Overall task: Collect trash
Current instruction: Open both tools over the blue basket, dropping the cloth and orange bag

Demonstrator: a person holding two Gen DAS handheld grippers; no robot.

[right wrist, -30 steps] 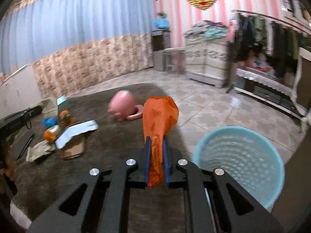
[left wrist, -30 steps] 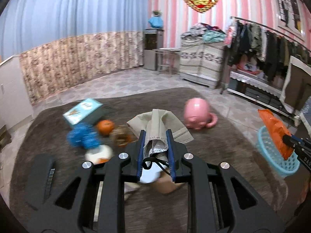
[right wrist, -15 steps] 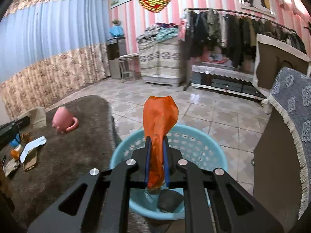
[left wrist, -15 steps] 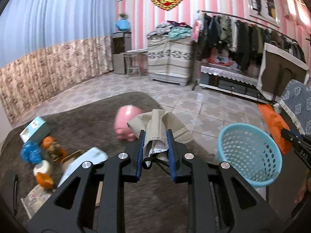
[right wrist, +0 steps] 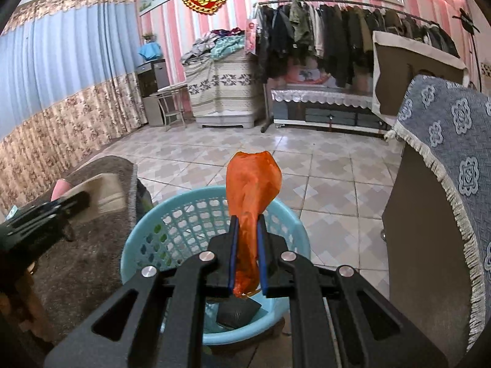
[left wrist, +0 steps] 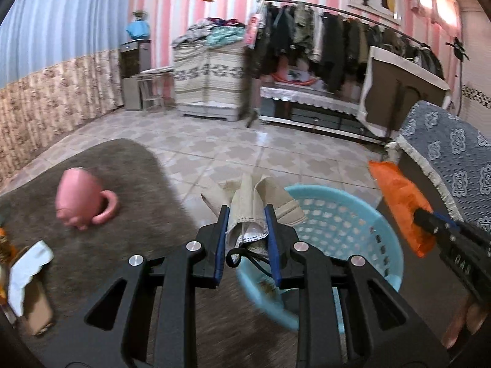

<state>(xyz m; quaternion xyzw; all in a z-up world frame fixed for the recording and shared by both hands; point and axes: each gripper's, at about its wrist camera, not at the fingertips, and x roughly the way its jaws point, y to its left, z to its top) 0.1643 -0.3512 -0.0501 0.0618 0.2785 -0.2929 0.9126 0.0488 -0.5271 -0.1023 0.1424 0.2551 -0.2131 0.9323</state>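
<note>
My left gripper (left wrist: 247, 211) is shut on a folded beige cloth (left wrist: 245, 191) with a lace edge, which it holds just over the near left rim of a light blue plastic basket (left wrist: 343, 194). My right gripper (right wrist: 248, 224) is shut on a crumpled orange plastic bag (right wrist: 251, 178) and hangs above the basket (right wrist: 184, 224). In the left wrist view the right gripper (left wrist: 429, 217) and its orange bag (left wrist: 399, 196) come in from the right. A dark flat item (right wrist: 237, 312) lies in the basket's bottom.
A pink pig-shaped mug (left wrist: 81, 199) lies on the brown rug (left wrist: 129, 184). White paper on cardboard (left wrist: 27, 263) sits at the left edge. A cabinet draped in grey-blue cloth (right wrist: 445, 153) stands right of the basket. A clothes rack (left wrist: 337, 36) lines the far wall.
Both grippers swung right from the rug to the blue basket, each keeping its load. The rug's litter slid off to the left, and the basket now lies under both grippers.
</note>
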